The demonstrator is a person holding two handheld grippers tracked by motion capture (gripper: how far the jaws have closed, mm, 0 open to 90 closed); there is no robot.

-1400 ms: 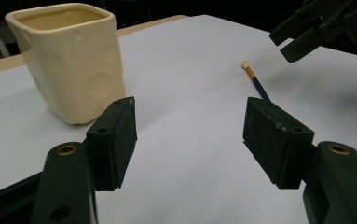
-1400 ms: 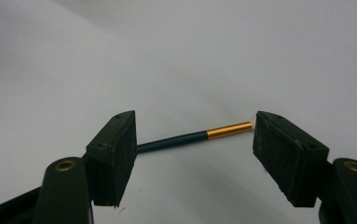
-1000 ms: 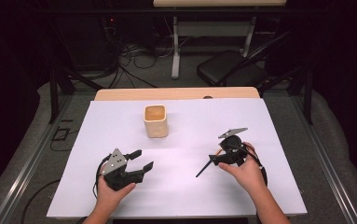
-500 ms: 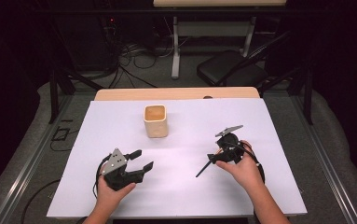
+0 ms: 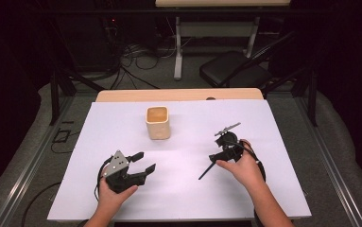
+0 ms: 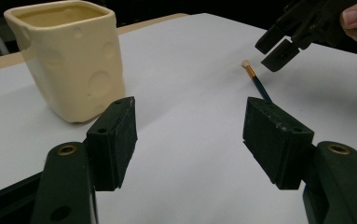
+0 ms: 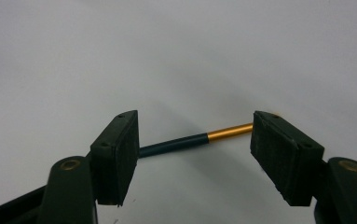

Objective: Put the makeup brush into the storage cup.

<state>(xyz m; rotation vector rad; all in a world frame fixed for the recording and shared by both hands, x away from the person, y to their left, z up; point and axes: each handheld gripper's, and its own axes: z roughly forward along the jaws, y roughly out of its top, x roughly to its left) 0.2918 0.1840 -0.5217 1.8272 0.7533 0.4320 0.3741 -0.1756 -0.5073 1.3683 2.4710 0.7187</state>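
Observation:
A thin dark-handled paintbrush [image 5: 206, 171] with a gold ferrule [image 7: 229, 129] lies flat on the white sheet [image 5: 188, 189]. My right gripper [image 5: 218, 156] points down over its bristle end. Its jaws stand open and have just been closing a little. The brush [image 7: 176, 143] runs across the gap between them, and neither pad presses on it. My left gripper [image 5: 146, 161] rests at the front left, open and holding nothing. A cream square cup [image 5: 158, 123] with round dimples stands upright at the middle back, close ahead of the left jaws [image 6: 71, 56]. The left gripper view also shows the brush tip [image 6: 255, 79] and the right gripper [image 6: 278, 46].
The white sheet covers most of a wooden table, whose far edge [image 5: 178, 94] shows bare. Beyond it stand a black chair [image 5: 230, 71] and a table leg, with cables on the floor. Bare sheet lies between the two grippers.
The right hand has shifted slightly left and away over the brush, and its grey plate is tilted a bit more. The left gripper, cup and brush have not moved.

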